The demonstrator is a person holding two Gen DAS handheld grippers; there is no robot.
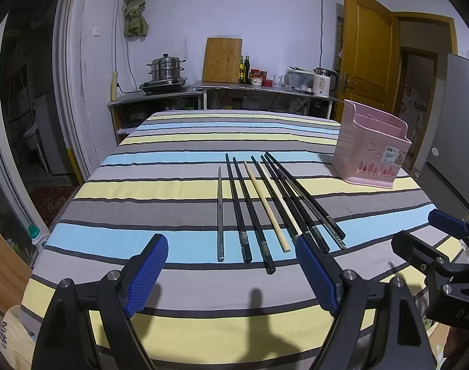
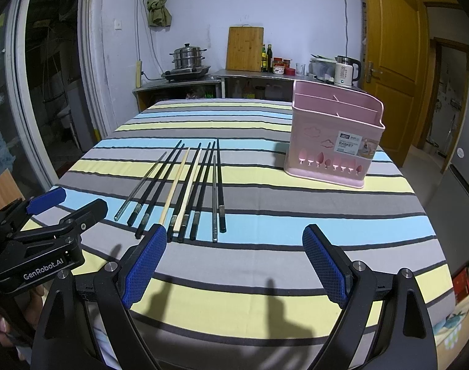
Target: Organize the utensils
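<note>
Hovering: both grippers' fingers spread, empty | next: pinch outermost steel chopstick point(image 2: 214, 197) near its end | goal: pink utensil basket point(image 2: 333, 141)

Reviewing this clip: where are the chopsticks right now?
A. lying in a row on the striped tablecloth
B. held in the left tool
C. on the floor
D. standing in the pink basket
A: the chopsticks lie side by side on the striped tablecloth, and the pink basket shows none.

Chopsticks point(image 2: 185, 188) side by side on table point(image 2: 265, 246), basket point(image 2: 333, 141) right, seemingly farther back
</note>
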